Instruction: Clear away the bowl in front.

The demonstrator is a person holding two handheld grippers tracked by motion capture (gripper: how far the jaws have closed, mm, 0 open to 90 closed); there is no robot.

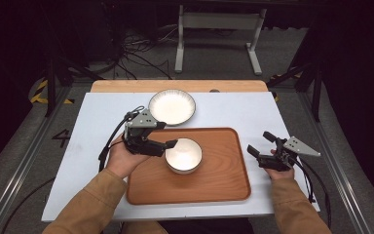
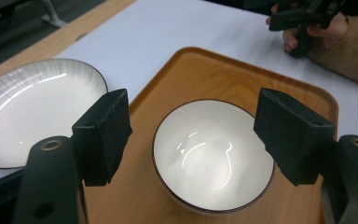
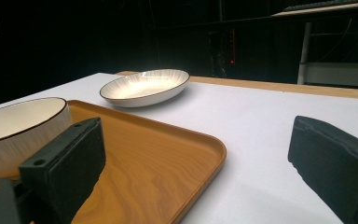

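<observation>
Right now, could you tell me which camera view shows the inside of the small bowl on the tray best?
The left gripper view: it looks down into the bowl, showing its whole rim and empty glossy interior between open jaws. The high view shows the bowl whole but small. The right gripper view catches the bowl side-on at the frame edge.

This looks like a lab or recording studio set up for staged tabletop work, not a home. The tabletop (image 1: 233,114) is a plain white sheet over a wooden board, standing on a grey floor with loose black cables (image 1: 141,53) running across it. Yellow-and-black hazard tape (image 1: 41,92) marks the floor at the left, dark stand legs (image 1: 53,83) rise on both sides, and a grey metal frame (image 1: 219,29) stands behind in a dark, unlit background.
</observation>
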